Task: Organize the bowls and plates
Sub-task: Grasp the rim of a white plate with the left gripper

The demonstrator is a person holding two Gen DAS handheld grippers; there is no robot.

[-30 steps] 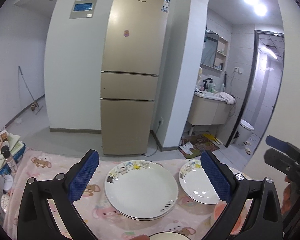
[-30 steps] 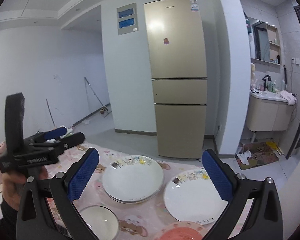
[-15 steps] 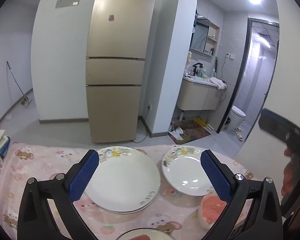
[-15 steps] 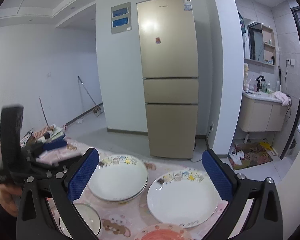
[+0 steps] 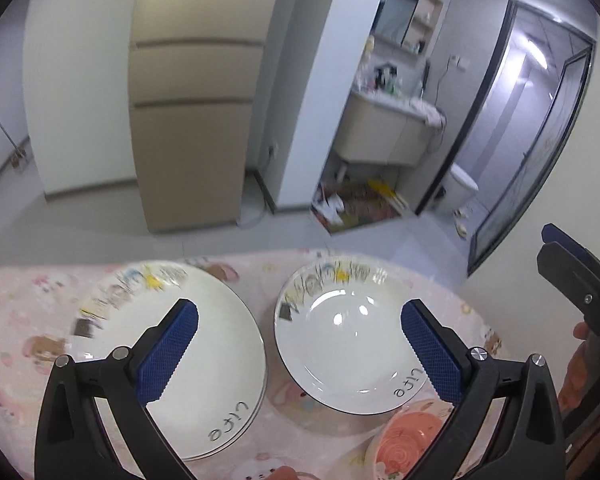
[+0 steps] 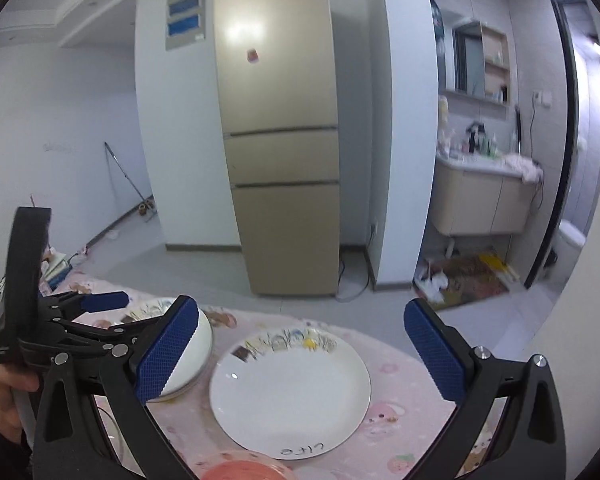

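Your left gripper (image 5: 300,350) and right gripper (image 6: 300,350) both have their fingers wide apart, holding nothing; a single plate (image 6: 290,390) lies between the right fingers on the surface (image 6: 400,412).

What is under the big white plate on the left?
Another plate rim peeks out beneath the left plate, so it tops a stack. How many lie under it is hidden. The stack rests on the pink tablecloth.

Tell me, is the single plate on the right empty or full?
Empty: the single plate shows only bare white glaze, nothing lying on it.
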